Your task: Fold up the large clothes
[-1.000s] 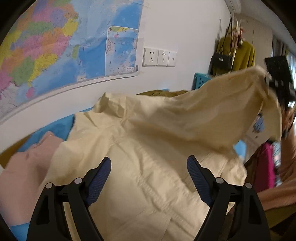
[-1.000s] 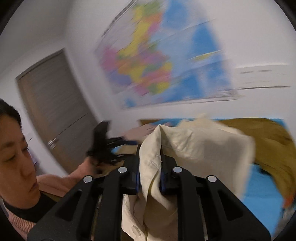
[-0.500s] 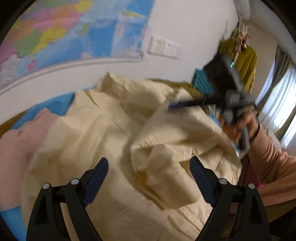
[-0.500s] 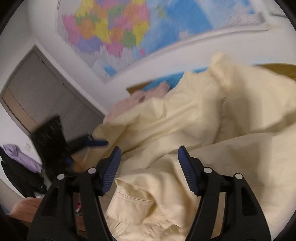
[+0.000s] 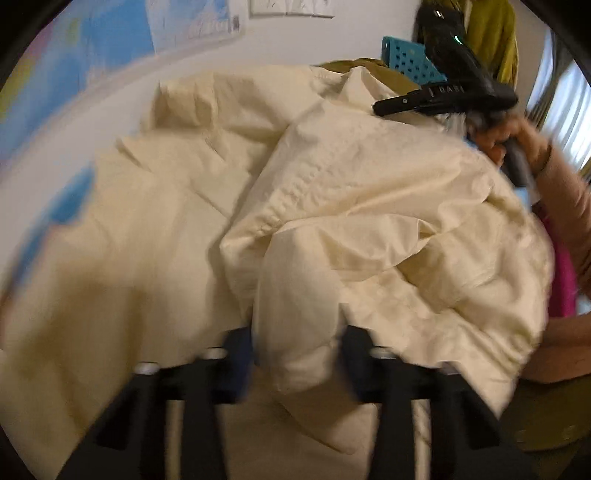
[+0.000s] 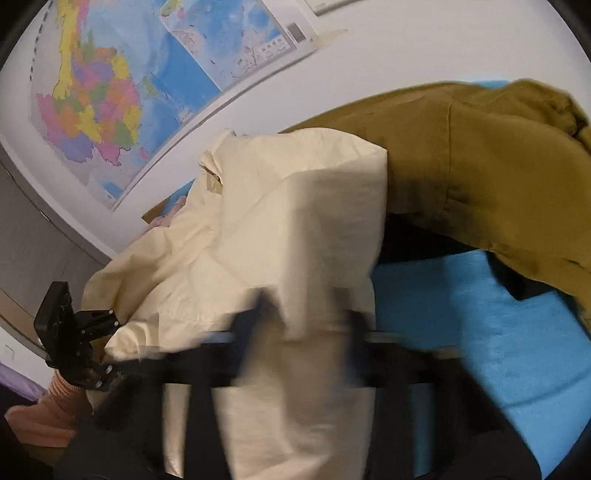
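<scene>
A large cream garment lies crumpled over a blue-covered surface, with one side folded over the middle. In the left wrist view my left gripper is blurred at the bottom. Its jaws are closing on an upright fold of the cream cloth that fills the gap between the blue pads. My right gripper comes in from the upper right, held by a hand. In the right wrist view the right gripper is blurred too, and its jaws are closing with a band of the cream garment between them.
A mustard garment lies to the right of the cream one on the blue cover. A map hangs on the wall behind. A teal crate and a hanging mustard coat are at the back right, pink cloth at the right edge.
The right gripper let go of the lifted cream edge, opened, sank and closed on another part. The left gripper dropped towards the garment and went from wide open to closing on a fold.
</scene>
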Motion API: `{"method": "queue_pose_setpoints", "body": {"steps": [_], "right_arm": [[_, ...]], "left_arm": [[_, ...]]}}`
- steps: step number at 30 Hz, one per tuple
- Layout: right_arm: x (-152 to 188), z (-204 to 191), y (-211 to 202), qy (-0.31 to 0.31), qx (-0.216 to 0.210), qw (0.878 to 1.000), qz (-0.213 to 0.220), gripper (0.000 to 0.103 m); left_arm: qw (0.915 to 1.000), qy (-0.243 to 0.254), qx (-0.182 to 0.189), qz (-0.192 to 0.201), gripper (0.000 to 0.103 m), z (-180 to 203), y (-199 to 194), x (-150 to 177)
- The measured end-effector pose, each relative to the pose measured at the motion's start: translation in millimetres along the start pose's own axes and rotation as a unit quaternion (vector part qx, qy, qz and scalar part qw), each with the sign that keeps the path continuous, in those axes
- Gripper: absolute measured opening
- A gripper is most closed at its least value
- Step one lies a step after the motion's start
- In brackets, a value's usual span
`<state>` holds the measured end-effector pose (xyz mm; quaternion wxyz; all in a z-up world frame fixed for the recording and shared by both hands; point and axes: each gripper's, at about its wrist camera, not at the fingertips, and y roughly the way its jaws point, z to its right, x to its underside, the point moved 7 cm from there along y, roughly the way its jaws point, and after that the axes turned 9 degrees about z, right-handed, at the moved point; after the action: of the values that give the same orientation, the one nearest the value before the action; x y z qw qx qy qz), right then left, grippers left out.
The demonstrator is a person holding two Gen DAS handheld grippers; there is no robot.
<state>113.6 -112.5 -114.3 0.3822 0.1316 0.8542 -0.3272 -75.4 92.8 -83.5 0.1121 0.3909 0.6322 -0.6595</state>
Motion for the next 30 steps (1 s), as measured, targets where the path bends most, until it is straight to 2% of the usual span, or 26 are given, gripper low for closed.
{"method": "queue_pose_setpoints", "body": {"steps": [2,4,6,7,9,11,13,14,15,17,18,19,20,21,22,24,26,27,28,29,30], "right_arm": [[-20.3,-0.9,-30.6,-0.005,-0.009,0.998,0.054,0.003],[-37.1,-0.2,-60.5,-0.001,-0.013,0.994,0.107,0.003],[-40.8,10.5,-72.3,0.005,0.0,0.992,0.126,0.003],[-37.6,16.4,-70.3,0.002,0.016,0.992,0.122,0.003],[-27.9,27.0,-57.8,-0.001,0.051,0.994,0.097,0.004],[-13.5,39.6,-40.8,0.012,0.073,0.995,0.064,0.009],[-4.6,47.2,-32.2,0.019,0.097,0.994,0.053,0.022],[-1.3,50.9,-33.9,0.017,0.104,0.993,0.051,0.023],[-0.6,48.5,-38.6,0.011,0.115,0.992,0.058,0.026],[-5.3,40.0,-54.9,-0.008,0.133,0.988,0.081,0.031],[-8.1,38.6,-65.1,-0.017,0.141,0.985,0.096,0.037],[-13.2,28.4,-78.2,-0.028,0.15,0.981,0.123,0.043],[-17.8,13.8,-90.1,-0.042,0.147,0.977,0.149,0.043],[-21.0,3.6,-93.4,-0.052,0.134,0.977,0.158,0.043],[-23.6,-19.5,-91.1,-0.069,0.103,0.979,0.16,0.047],[-17.6,-70.9,-65.8,-0.126,0.039,0.983,0.125,0.056],[-1.0,-115.1,-34.4,-0.185,-0.005,0.979,0.082,0.061],[13.3,-137.9,-12.7,-0.215,-0.036,0.975,0.045,0.063],[23.5,-150.3,1.7,-0.233,-0.051,0.971,0.023,0.063],[38.1,-162.7,22.9,-0.257,-0.058,0.965,-0.007,0.063],[47.4,-167.1,36.2,-0.274,-0.054,0.96,-0.028,0.06]], "left_arm": [[0.996,0.049,-0.07,0.027,0.021,-9.9,-16.5,-17.4],[0.9889,0.075,-0.117,0.053,0.021,-18.3,-31.6,-34.0],[0.9776,0.115,-0.153,0.088,0.029,-25.1,-44.7,-46.5],[0.9757,0.127,-0.15,0.095,0.033,-23.4,-43.6,-46.7],[0.974,0.147,-0.157,0.072,0.055,-23.3,-28.1,-36.0],[0.9724,0.155,-0.173,0.021,0.061,-32.3,-0.5,-15.1],[0.9718,0.143,-0.187,-0.019,0.061,-43.8,17.8,3.6],[0.9743,0.125,-0.184,-0.034,0.061,-51.1,19.7,13.0],[0.9802,0.102,-0.167,-0.032,0.062,-53.9,15.2,17.0],[0.9897,0.066,-0.127,-0.011,0.078,-56.9,-1.5,19.1],[0.9935,0.045,-0.104,0.009,0.088,-56.6,-14.6,18.4],[0.9951,0.031,-0.09,0.026,0.088,-58.0,-24.4,17.4],[0.9961,0.015,-0.078,0.038,0.088,-59.5,-33.1,16.7],[0.9967,0.001,-0.071,0.04,0.088,-60.6,-37.1,15.6],[0.997,-0.007,-0.066,0.04,0.088,-60.5,-34.5,11.2],[0.9974,-0.01,-0.063,0.034,0.088,-60.4,-27.0,11.3],[0.9974,-0.011,-0.07,0.013,0.088,-62.1,-5.7,6.1],[0.9973,-0.013,-0.072,-0.002,0.085,-62.1,6.1,7.4],[0.9971,-0.012,-0.075,-0.011,0.08,-63.6,16.3,6.6],[0.996,-0.001,-0.085,-0.027,0.066,-62.8,27.0,9.7],[0.9939,0.014,-0.102,-0.04,0.045,-62.9,35.8,11.5]]}}
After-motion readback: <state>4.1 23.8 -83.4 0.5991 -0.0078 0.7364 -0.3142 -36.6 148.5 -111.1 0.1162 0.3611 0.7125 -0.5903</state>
